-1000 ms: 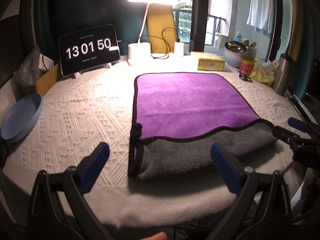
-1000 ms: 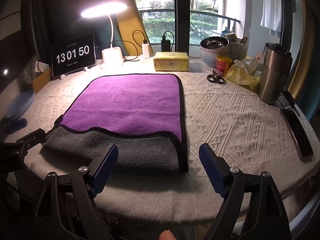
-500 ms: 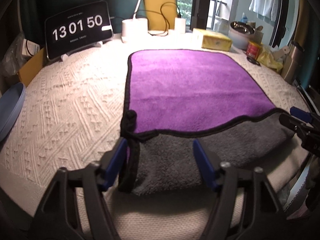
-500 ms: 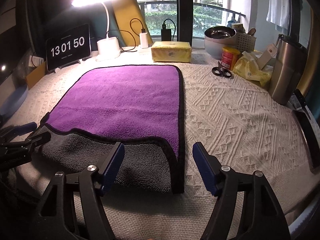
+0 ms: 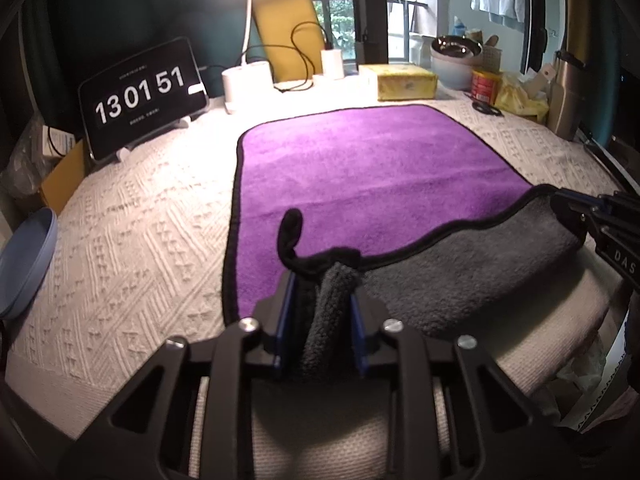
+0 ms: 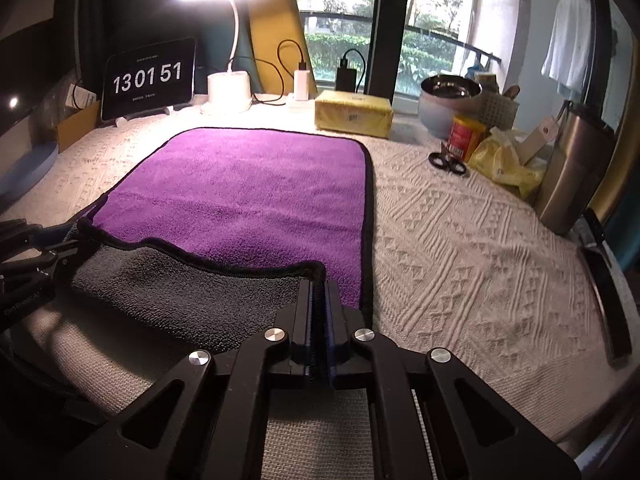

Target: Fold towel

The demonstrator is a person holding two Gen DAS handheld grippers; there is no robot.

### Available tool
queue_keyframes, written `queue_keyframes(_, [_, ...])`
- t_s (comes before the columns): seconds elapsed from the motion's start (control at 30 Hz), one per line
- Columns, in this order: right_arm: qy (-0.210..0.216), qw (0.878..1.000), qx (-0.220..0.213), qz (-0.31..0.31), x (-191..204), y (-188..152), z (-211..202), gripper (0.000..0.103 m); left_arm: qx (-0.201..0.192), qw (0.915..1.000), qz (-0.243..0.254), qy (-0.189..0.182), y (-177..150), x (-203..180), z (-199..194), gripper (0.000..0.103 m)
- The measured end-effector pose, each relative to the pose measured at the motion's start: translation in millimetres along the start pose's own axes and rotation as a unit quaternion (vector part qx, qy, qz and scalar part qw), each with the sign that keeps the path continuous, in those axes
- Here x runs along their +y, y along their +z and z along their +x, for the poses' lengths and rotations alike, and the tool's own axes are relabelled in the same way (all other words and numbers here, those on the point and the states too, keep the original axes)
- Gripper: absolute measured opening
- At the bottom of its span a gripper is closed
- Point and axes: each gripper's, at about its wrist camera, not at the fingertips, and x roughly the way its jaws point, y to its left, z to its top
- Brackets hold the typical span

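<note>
A purple towel (image 5: 360,168) with a grey underside and black trim lies flat on the white textured tablecloth; it also shows in the right wrist view (image 6: 248,196). Its near edge is turned over, grey side up. My left gripper (image 5: 322,280) is shut on the near left corner of the grey flap. My right gripper (image 6: 318,284) is shut on the near right corner. Each gripper shows at the edge of the other's view, the right gripper (image 5: 576,216) and the left gripper (image 6: 44,256).
At the back stand a clock tablet (image 5: 142,96), a lit desk lamp (image 6: 228,92), a yellow box (image 6: 352,114), a steel bowl (image 6: 450,92), a red can (image 6: 464,136) and scissors (image 6: 448,162). A steel tumbler (image 6: 568,176) stands right. A blue plate (image 5: 24,256) lies left.
Both grippers moved forward to the towel's near corners and closed on them. The left corner is now bunched up between the fingers. The clock went from 13 01 50 to 13 01 51.
</note>
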Motion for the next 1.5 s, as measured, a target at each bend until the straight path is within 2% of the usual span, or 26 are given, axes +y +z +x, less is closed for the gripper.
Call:
queue_keyframes(0.3, [-0.007, 0.999, -0.042, -0.002, -0.4, 14.4, -21.8, 0.006, -0.029, 0.9994, -0.013, -0.015, 12.0, 7.0, -21.5, 0.019])
queue_keyframes(0.67, [-0.002, 0.996, -0.086, 0.013, -11.9, 43.0, -36.6, 0.006, -0.073, 0.997, -0.024, -0.015, 46.0, 19.0, -42.3, 0.018])
queue_keyframes(1.5, [-0.007, 0.991, -0.134, -0.002, -24.5, 113.3, 4.2, 0.006, -0.111, 0.9923, -0.047, -0.026, 116.8, 42.7, -11.5, 0.018])
